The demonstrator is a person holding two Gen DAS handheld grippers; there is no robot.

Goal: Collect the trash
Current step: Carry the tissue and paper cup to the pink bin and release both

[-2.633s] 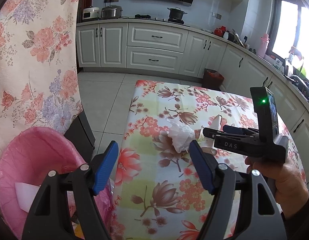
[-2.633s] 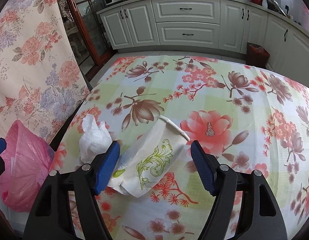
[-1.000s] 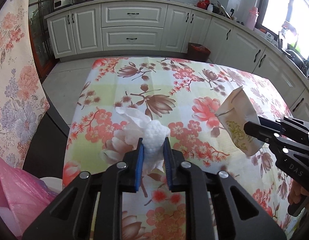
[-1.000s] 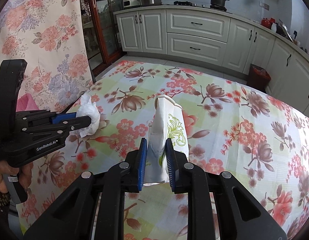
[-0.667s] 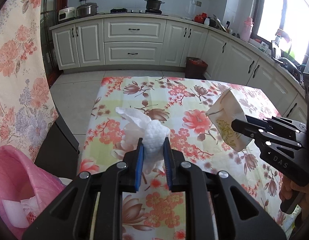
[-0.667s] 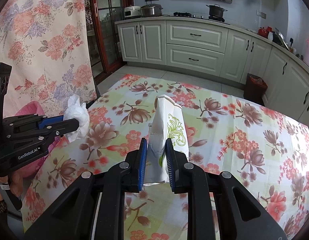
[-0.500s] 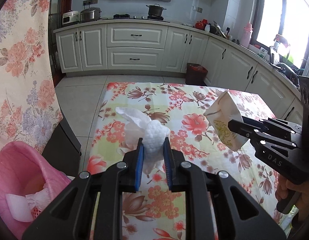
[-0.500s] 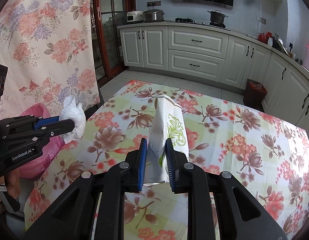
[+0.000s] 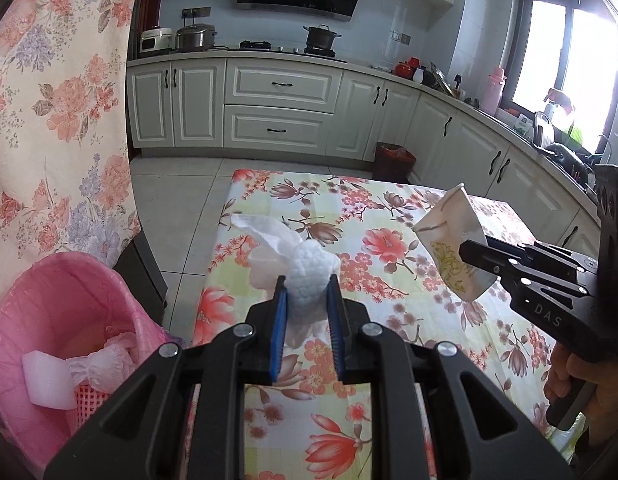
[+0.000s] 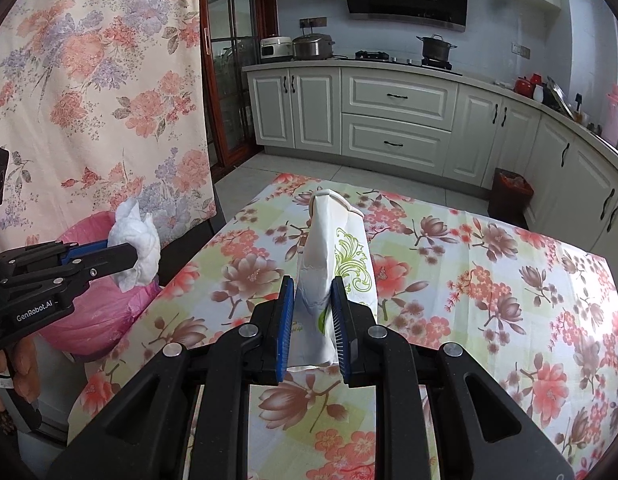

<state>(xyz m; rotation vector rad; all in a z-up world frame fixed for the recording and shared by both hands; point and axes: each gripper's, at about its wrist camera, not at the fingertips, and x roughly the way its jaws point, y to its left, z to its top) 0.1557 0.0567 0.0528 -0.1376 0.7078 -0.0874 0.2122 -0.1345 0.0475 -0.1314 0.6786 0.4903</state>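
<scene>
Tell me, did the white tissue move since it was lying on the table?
Yes. The left gripper now pinches the white tissue up off the flowery table, carried toward the pink trash bin beside the table's edge.

White kitchen cabinets (image 9: pixel 277 108), tiled floor (image 9: pixel 177 184), bright window (image 9: pixel 565 60), floral curtain (image 10: pixel 97 80), floral-clothed table (image 10: pixel 489 280).

**Trash items, both lifted**

Crumpled white tissue (image 9: pixel 309 276): bunched, loose flap trailing up-left, held above the tablecloth edge. Flattened paper cup (image 10: pixel 333 276): white, green scroll print, upright, rim uppermost. Pink-lined bin (image 9: pixel 49 304): already holds wadded trash.
</scene>
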